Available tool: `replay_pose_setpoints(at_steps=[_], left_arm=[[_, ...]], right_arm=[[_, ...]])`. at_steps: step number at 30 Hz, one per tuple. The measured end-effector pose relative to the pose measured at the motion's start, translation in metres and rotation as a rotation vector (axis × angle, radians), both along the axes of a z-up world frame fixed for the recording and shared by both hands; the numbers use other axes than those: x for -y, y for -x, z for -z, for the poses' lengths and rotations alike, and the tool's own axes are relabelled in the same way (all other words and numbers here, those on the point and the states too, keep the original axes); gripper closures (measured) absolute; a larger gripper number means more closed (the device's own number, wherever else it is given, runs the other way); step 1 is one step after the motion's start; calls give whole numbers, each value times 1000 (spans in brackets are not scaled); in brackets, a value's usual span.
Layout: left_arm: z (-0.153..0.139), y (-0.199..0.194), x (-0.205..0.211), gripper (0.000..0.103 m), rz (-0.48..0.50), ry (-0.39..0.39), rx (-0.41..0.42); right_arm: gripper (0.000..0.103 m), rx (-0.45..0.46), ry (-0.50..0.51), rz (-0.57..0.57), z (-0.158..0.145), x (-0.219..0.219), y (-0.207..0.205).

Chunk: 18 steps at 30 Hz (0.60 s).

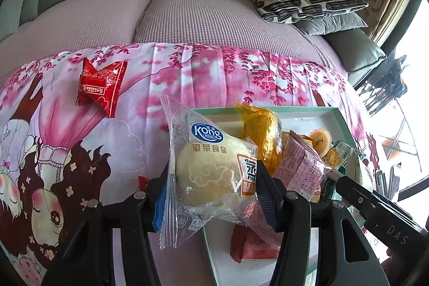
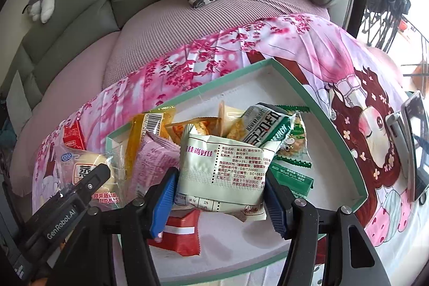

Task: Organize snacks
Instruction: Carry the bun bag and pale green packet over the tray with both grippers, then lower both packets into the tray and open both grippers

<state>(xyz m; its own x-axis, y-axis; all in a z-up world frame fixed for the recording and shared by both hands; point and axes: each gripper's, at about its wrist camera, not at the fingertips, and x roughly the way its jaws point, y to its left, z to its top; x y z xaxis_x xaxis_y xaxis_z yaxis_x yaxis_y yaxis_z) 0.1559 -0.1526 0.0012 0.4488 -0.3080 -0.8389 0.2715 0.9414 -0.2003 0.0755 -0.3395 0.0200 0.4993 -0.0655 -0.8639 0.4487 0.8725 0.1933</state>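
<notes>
Left wrist view shows our left hand-held gripper (image 1: 211, 195) clamped on a bagged bun (image 1: 214, 176) at the tray (image 1: 346, 125) edge; our right hand-held gripper (image 2: 219, 195) clamps a white biscuit packet (image 2: 225, 176) above it. Most snacks are in; a red packet (image 1: 100, 86) remains on the blanket (image 1: 161, 87).

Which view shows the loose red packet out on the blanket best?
The left wrist view. There the red packet lies fully visible on the floral blanket, apart from the green-rimmed tray. In the right wrist view only part of it shows beyond the bun packet, near the tray's far-left corner.
</notes>
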Motion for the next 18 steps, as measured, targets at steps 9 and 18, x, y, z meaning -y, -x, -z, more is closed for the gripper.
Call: replay_pose_setpoints(at_steps=[9,18], left_arm=[[5,4,16,45,46,6,-2],[15,5,28,45,68,3,-20]], right_arm=[[39,-7,-13,24,3,11,3],[38,-14,-14,38,5,15,4]])
